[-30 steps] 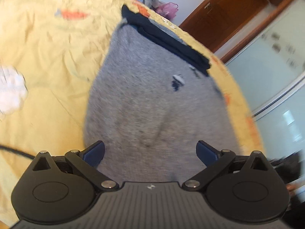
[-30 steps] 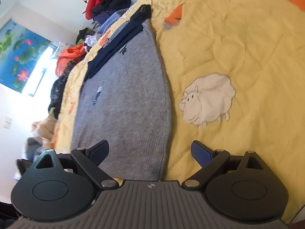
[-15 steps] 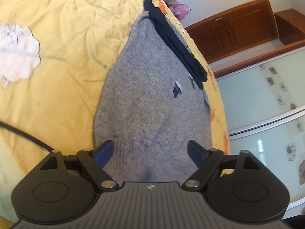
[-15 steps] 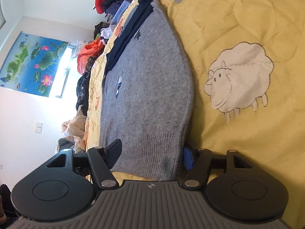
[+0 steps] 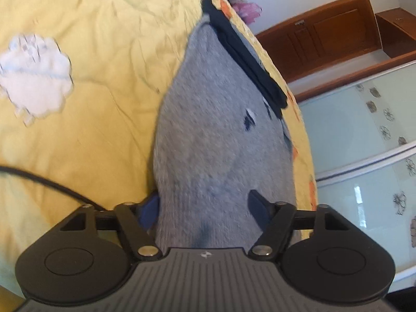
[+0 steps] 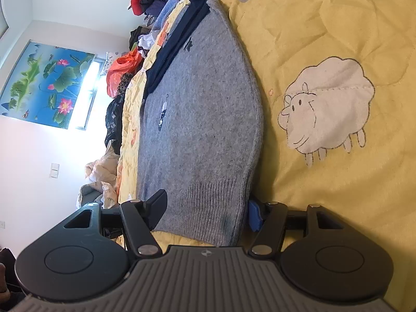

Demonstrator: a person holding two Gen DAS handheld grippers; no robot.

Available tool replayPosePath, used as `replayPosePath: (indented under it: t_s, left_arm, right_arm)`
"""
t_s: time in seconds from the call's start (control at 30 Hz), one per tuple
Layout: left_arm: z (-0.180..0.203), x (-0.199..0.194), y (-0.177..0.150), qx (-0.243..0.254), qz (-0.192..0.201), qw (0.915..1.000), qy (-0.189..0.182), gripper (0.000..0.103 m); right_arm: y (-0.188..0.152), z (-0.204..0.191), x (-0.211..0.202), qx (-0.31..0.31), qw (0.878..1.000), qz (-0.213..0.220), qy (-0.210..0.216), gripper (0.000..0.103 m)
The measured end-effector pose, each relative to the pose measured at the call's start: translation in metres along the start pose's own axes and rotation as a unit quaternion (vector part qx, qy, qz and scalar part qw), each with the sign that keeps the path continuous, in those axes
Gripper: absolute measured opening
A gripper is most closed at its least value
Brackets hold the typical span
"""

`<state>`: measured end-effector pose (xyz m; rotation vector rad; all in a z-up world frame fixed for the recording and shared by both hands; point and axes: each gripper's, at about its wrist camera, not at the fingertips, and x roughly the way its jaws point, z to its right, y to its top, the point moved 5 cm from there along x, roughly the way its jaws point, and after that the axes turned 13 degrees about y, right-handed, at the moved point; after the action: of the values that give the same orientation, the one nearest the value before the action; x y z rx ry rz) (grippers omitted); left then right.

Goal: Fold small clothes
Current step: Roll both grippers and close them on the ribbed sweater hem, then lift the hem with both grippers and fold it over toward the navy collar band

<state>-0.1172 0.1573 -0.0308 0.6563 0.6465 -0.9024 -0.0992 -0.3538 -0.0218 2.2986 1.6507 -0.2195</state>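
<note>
**Hem grab in progress, no fold made yet**

Grey sweater (image 6: 202, 119) lies flat on the yellow bedspread (image 6: 325, 26), just beside the sheep print (image 6: 327, 109), dark collar at the far end. Looks already narrowed lengthwise; can't confirm where the sleeves are.

Left hand-held gripper (image 5: 205, 208): jaws have just been closing, near edge of the sweater between them, half-spread; can't tell if the pads bite yet.

Right hand-held gripper (image 6: 205, 210): jaws have closed in too, straddling the ribbed hem (image 6: 208, 200), blue pad against the sweater's sheep-side edge. Firm pinch not clear.

Left to do, by my read: secure both grips, carry the hem toward the collar, flatten.
</note>
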Motion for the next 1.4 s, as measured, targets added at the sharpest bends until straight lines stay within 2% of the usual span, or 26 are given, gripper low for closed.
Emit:
replayPosePath:
  t_s: [0.07, 0.13, 0.2, 0.23, 0.3, 0.37, 0.4, 0.43, 0.57, 0.67, 0.8, 0.97, 1.13, 1.27, 1.4]
  left_arm:
    - [-0.001, 0.005, -0.008, -0.01, -0.014, 0.9998, -0.013, 0.049]
    - [-0.005, 0.008, -0.01, -0.015, -0.023, 0.9996, -0.003, 0.025]
    - [-0.011, 0.01, -0.009, -0.028, -0.028, 0.9992, 0.011, 0.009]
    - [-0.015, 0.012, -0.008, -0.034, -0.031, 0.9988, 0.014, 0.007]
    - [-0.014, 0.012, -0.007, -0.032, -0.028, 0.9989, 0.019, 0.006]
    - [-0.01, 0.012, -0.008, -0.013, -0.022, 0.9992, 0.031, 0.006]
    - [-0.007, 0.012, -0.008, -0.006, -0.02, 0.9991, 0.037, 0.005]
    - [-0.005, 0.011, -0.008, 0.004, -0.018, 0.9988, 0.045, 0.005]
    - [0.007, 0.007, -0.004, 0.041, -0.009, 0.9971, 0.063, 0.005]
    - [0.016, -0.001, 0.007, 0.055, 0.011, 0.997, 0.054, 0.005]
    - [0.036, -0.015, 0.031, 0.074, 0.049, 0.9955, 0.034, 0.005]
    - [0.078, -0.02, 0.075, 0.108, 0.102, 0.9889, -0.003, 0.005]
    - [0.132, -0.016, 0.141, 0.139, 0.17, 0.9745, -0.047, 0.005]
    - [0.168, 0.003, 0.205, 0.147, 0.201, 0.9665, -0.06, 0.005]
    - [0.185, 0.041, 0.276, 0.146, 0.223, 0.9635, -0.027, 0.005]
  right_arm:
    - [0.0, 0.0, -0.001, -0.001, 1.0, 0.002, 0.001, 0.066]
    - [0.0, 0.0, 0.0, 0.001, 1.0, 0.005, 0.004, 0.066]
    - [0.0, 0.0, 0.0, 0.003, 1.0, 0.005, 0.006, 0.065]
    - [0.0, 0.0, -0.001, 0.002, 1.0, 0.005, 0.007, 0.065]
    - [0.0, 0.002, -0.001, 0.001, 1.0, 0.003, 0.0, 0.062]
    - [-0.002, 0.01, 0.001, 0.014, 1.0, 0.002, -0.015, 0.043]
    - [-0.003, 0.016, 0.003, 0.021, 0.999, -0.004, -0.028, 0.02]
    - [-0.005, 0.02, 0.004, 0.021, 0.999, -0.005, -0.026, 0.013]
    - [-0.008, 0.017, 0.003, 0.007, 1.0, -0.001, -0.022, 0.014]
    - [-0.003, 0.012, 0.0, -0.003, 1.0, 0.003, -0.017, 0.014]
    - [0.018, -0.012, -0.003, -0.031, 0.999, 0.024, 0.017, 0.014]
    - [0.079, -0.059, 0.003, -0.095, 0.989, 0.074, 0.083, 0.014]
    - [0.164, -0.1, 0.041, -0.144, 0.974, 0.112, 0.136, 0.014]
    - [0.239, -0.115, 0.084, -0.163, 0.97, 0.126, 0.127, 0.014]
    - [0.316, -0.105, 0.111, -0.156, 0.971, 0.156, 0.095, 0.014]
